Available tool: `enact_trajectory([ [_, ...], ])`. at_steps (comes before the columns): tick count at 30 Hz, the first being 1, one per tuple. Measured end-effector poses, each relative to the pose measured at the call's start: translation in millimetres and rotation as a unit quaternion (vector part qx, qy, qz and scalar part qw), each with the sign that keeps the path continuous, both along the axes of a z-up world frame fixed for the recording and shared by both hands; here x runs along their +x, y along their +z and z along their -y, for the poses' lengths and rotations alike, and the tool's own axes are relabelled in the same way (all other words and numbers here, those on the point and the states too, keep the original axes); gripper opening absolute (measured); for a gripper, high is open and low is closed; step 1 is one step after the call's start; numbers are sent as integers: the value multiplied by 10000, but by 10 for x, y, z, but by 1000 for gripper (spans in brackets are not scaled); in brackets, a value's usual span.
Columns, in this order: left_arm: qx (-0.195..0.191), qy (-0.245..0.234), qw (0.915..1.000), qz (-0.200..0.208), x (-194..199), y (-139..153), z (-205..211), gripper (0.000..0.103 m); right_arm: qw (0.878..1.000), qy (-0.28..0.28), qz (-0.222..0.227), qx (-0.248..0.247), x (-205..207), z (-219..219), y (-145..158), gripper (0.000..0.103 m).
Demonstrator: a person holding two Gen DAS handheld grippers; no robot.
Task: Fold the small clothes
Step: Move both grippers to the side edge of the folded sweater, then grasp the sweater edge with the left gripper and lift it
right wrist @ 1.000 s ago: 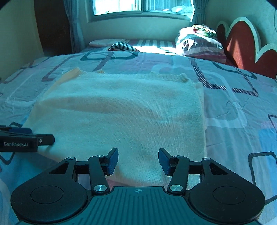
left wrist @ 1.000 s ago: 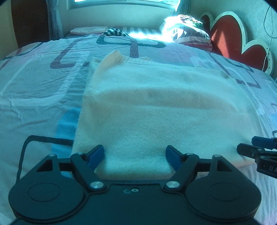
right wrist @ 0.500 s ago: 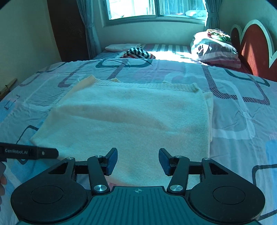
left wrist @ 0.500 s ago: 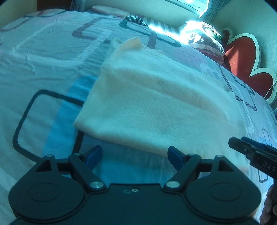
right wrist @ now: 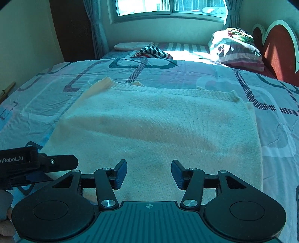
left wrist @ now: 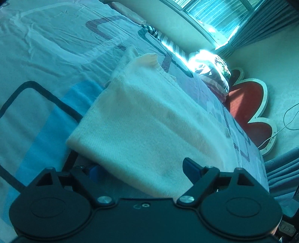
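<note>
Cream knit sweater lies flat ahead, long axis running away from me. My left gripper, jaws just opened wider, straddles its near-left corner unclamped; my right gripper hangs half-open over the near hem.

This is a bedroom in a home. A wide bed with a patterned sheet fills the room, backed by a red, cloud-shaped headboard with striped pillows piled against it. A curtained window lets sunlight fall across the far edge of the mattress, and plain walls close it in.
</note>
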State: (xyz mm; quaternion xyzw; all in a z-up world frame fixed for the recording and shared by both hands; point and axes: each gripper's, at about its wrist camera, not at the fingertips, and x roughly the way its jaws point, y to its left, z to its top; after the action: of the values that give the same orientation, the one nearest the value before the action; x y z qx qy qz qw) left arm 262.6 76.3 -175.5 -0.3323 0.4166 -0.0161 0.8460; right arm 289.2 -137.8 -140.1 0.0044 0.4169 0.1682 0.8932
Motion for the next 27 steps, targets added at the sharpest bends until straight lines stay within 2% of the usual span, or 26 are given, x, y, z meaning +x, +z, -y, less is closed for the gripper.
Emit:
enact_trajectory([
  [12,-378,272,9983,341,293,-104,-129,85,9995,-226,122,-207,265,-68,-44,52],
  [15,-437,382,9973,453,342,-131,-161,79,9989,-352,191,-256,378,-56,-42,52],
  [18,-477,533,9961,516,369,-159,-202,63,9981,-482,283,-253,504,-44,-35,52],
  [20,-508,649,9954,481,389,-195,-238,40,9978,-518,277,-302,569,-54,-75,52],
  [21,-533,705,9950,461,392,-215,-262,34,9979,-489,239,-360,592,-68,-116,52],
  [22,-543,743,9948,440,397,-231,-278,25,9977,-458,167,-473,611,-89,-186,52],
  [25,-570,816,9940,442,384,-248,-316,17,9959,-277,338,-790,577,-154,-291,53],
  [27,-497,807,9942,504,376,-210,-298,14,9958,-284,316,-812,591,-158,-284,53],
])
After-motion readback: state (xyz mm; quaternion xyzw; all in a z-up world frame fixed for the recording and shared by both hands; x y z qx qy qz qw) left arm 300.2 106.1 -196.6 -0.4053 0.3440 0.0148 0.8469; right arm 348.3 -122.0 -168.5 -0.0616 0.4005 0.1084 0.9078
